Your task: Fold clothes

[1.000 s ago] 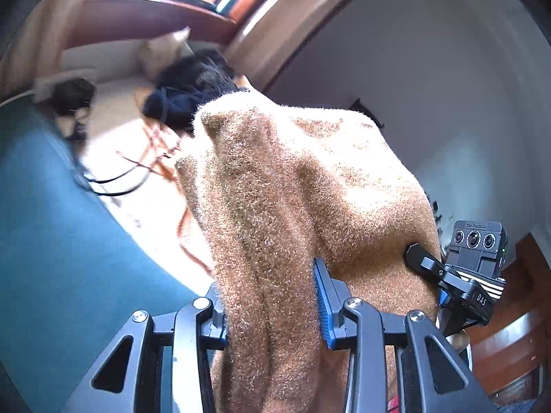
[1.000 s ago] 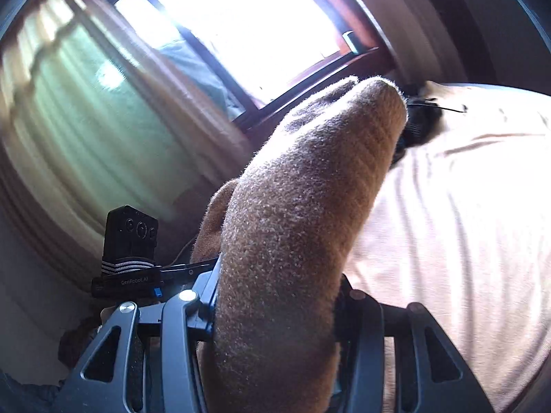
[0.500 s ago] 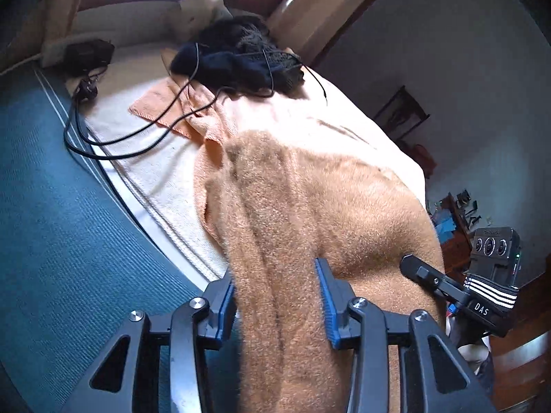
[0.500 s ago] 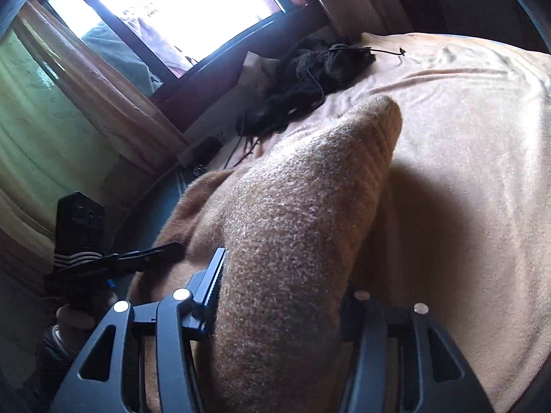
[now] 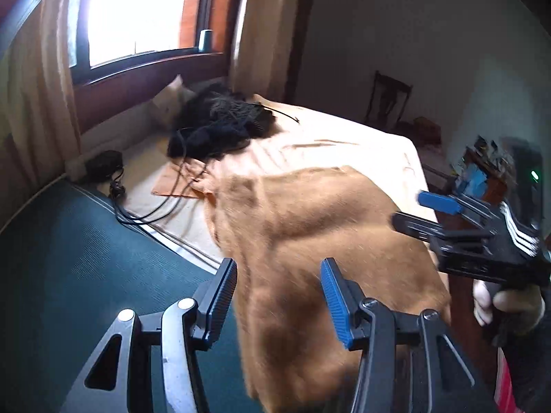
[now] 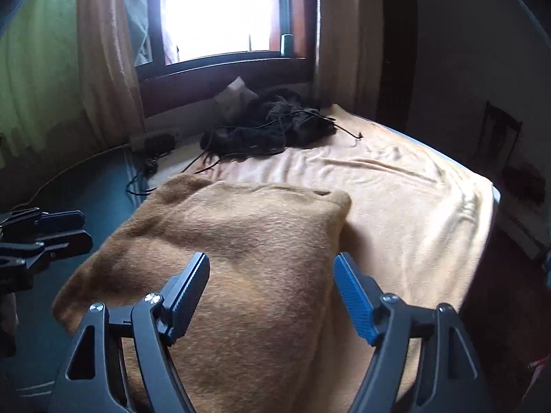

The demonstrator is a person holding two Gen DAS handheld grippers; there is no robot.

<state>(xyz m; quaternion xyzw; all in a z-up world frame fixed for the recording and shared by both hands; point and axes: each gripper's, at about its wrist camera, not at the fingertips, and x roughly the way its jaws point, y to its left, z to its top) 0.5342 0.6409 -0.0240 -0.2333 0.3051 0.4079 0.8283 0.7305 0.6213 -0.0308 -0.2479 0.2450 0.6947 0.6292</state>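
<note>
A fuzzy brown garment point(image 5: 310, 220) lies spread on the peach bed sheet point(image 5: 372, 151), its near part hanging over the bed's edge. My left gripper point(image 5: 279, 296) stands open at the garment's near left edge, the cloth lying loose between and under its blue pads. In the right wrist view the same brown garment point(image 6: 241, 234) lies flat in front of my right gripper point(image 6: 272, 296), which is open above its near right part. Each gripper also shows in the other's view: the right gripper point(image 5: 409, 208) with a hand behind it, the left gripper point(image 6: 86, 230) at the far left.
A black heap of clothes point(image 6: 272, 130) with black cables point(image 5: 148, 213) lies at the head of the bed under the window point(image 6: 213, 10). A power strip point(image 6: 151, 141) sits by the wall. Dark teal floor point(image 5: 69, 258) runs left of the bed; a chair point(image 5: 389, 99) stands far right.
Both grippers have opened and let go of the brown garment, which has dropped from held up in the air to lying flat on the bed. Both grippers have drawn back.
</note>
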